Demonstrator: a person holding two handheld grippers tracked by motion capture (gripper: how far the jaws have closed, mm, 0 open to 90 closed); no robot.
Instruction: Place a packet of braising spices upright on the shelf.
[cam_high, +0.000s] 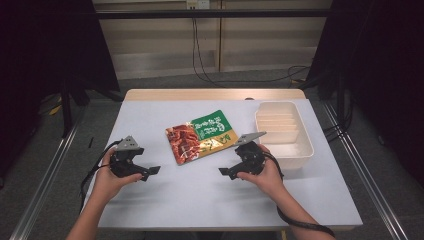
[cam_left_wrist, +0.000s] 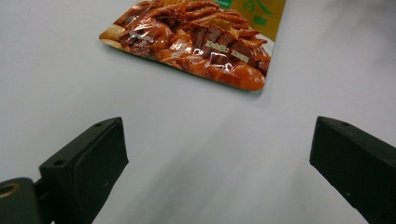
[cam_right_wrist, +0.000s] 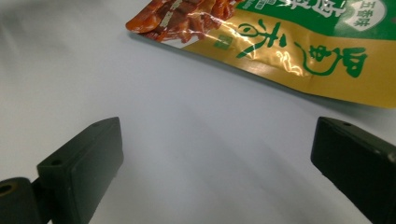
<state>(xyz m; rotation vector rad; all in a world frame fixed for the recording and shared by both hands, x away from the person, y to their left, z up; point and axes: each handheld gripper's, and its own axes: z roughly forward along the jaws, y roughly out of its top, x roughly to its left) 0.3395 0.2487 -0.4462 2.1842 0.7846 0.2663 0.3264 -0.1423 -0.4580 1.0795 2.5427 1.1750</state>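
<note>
- The table (cam_high: 165, 200) has a pale grey top, and a strip of bare wood shows along its far edge.
- The white tray (cam_high: 287, 146) stands near the right edge of the table, toward the far right corner. It is a long container with a few ridges across its far half (no item is seen inside).
- The snack pouch (cam_high: 200, 136) lies flat around the middle of the table, a little toward the far edge and just to the left of the tray, not touching it. It lies at an angle: the end with the picture of brown meat points to the near left, the green and yellow end with printed characters points to the far right.
- The left gripper (cam_high: 150, 172) is held in the person's left hand (cam_high: 107, 180), toward the near left part of the table. In the left gripper view its two black jaws stand wide apart with only bare table between them, and the meat end of the pouch is ahead, well clear of the jaws.
- The right gripper (cam_high: 225, 171) is held in the right hand (cam_high: 265, 175), between the near edge and the tray, just beside the tray's near left corner. Its jaws are also spread wide and grip nothing (the right gripper view shows the yellow edge of the pouch ahead, apart from the jaws).
</note>
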